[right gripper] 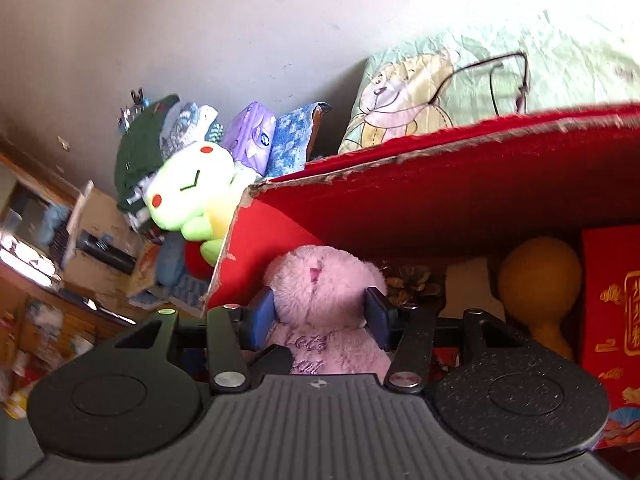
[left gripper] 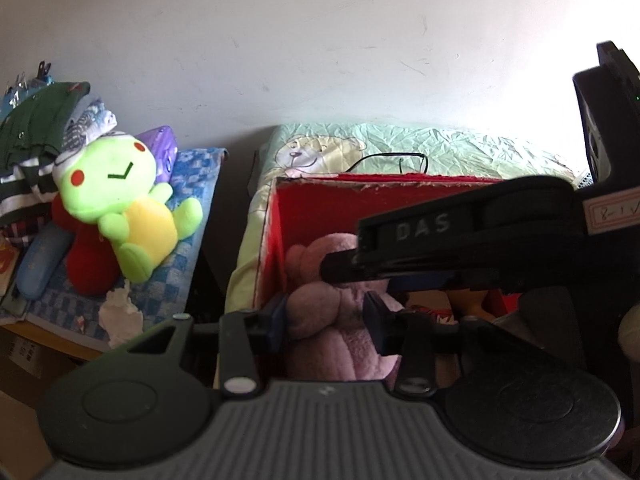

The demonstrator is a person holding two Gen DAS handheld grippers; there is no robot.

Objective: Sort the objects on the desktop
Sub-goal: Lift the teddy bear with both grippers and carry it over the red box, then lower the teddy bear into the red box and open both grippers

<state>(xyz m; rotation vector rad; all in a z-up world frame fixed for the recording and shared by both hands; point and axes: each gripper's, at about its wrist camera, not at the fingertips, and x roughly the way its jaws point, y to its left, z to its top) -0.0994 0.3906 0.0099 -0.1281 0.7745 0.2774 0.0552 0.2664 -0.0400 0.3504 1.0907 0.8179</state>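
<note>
A pink plush toy [left gripper: 328, 344] [right gripper: 324, 280] sits upright in the left end of a red cardboard box [left gripper: 304, 208] [right gripper: 440, 208]. My left gripper [left gripper: 326, 322] is shut on the toy's body, one pad pressed into each side. My right gripper [right gripper: 320, 318] clamps the toy's fluffy head, and the fur bulges over both pads. In the left wrist view, the right gripper [left gripper: 340, 268] reaches in from the right, just above the toy.
In the box lie a pine cone [right gripper: 412, 280], a yellow gourd-shaped object [right gripper: 536, 280] and a red packet [right gripper: 612, 300]. A green frog plush [left gripper: 116, 184] [right gripper: 188, 192] lies on a cluttered shelf to the left. Eyeglasses [right gripper: 508, 80] rest on the green sheet behind the box.
</note>
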